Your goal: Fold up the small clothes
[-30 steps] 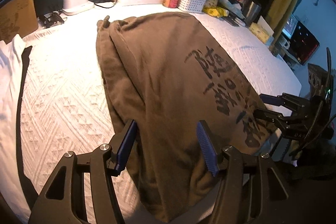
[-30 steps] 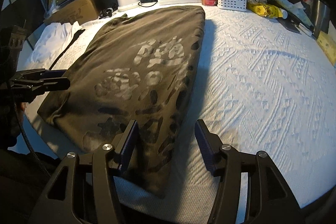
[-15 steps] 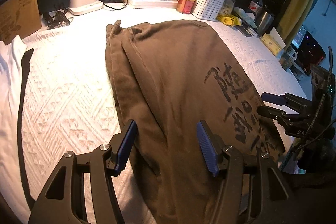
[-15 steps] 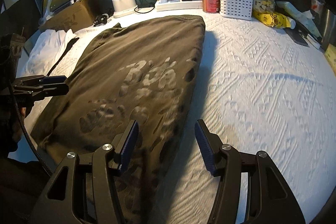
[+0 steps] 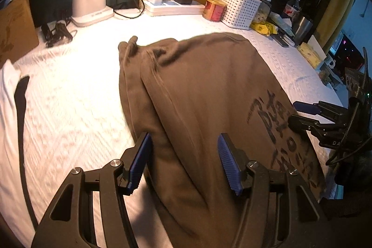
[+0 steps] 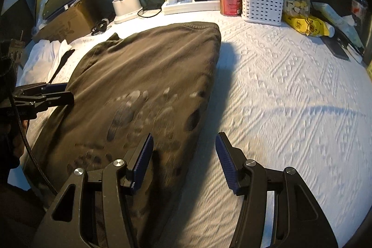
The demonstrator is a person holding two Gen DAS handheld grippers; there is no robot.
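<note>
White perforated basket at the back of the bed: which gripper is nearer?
Right. The right gripper hangs over the brown garment's right edge, on the white basket's side. The left gripper is over the garment's far side.

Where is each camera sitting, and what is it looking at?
Left wrist view: rides the left gripper, looking down its open fingers at the brown shirt; the right gripper shows too.
Right wrist view: rides the right gripper, over the shirt's edge and white bedspread.
Both share the shirt and white basket.
</note>
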